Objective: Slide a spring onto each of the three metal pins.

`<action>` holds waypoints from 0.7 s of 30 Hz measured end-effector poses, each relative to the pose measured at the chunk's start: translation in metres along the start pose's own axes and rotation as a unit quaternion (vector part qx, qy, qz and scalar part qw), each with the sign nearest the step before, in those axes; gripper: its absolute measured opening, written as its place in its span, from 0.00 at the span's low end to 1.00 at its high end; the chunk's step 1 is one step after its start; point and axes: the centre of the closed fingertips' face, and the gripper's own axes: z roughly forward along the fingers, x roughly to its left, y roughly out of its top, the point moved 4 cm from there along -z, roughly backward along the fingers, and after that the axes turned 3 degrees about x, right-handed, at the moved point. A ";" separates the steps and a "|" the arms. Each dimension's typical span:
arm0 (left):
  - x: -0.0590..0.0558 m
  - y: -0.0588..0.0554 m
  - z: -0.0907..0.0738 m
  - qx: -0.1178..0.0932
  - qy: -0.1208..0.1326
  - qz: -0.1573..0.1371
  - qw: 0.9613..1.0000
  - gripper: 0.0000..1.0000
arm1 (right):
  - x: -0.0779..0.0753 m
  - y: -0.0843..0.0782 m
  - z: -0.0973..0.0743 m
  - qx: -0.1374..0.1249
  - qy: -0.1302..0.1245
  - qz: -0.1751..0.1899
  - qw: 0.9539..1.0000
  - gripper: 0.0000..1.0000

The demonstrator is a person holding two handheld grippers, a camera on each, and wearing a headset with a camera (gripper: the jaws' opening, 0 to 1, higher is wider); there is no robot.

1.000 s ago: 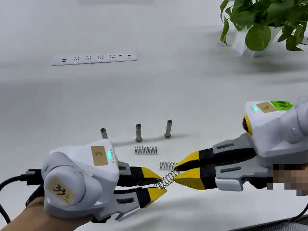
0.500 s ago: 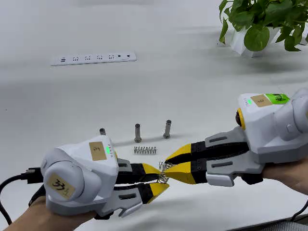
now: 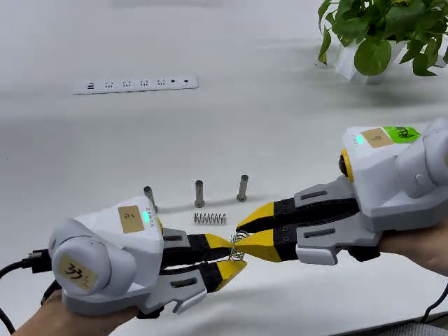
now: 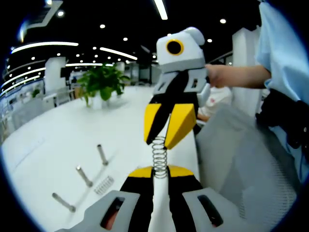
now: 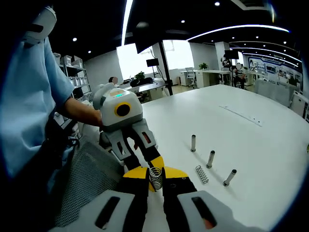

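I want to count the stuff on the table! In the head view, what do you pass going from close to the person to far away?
held spring → loose spring lying on the table → three metal pins standing in a row → white power strip

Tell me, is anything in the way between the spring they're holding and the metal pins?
Only a loose spring, lying flat between the held spring and the three metal pins. It looks low enough to pass over.
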 end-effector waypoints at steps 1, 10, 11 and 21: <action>0.000 0.000 0.000 0.000 0.000 0.000 1.000 0.09 | 0.000 0.000 0.000 0.001 0.000 -0.001 1.000 0.12; -0.001 -0.006 -0.001 0.023 -0.006 0.018 1.000 0.09 | 0.000 -0.001 -0.002 0.047 -0.004 -0.058 0.997 0.33; -0.001 -0.007 -0.001 0.028 -0.007 0.024 0.999 0.09 | -0.001 -0.001 -0.003 0.066 -0.002 -0.078 0.995 0.31; -0.002 -0.009 0.003 0.053 -0.021 0.052 0.997 0.09 | 0.008 -0.008 0.001 0.211 0.044 -0.199 0.956 0.27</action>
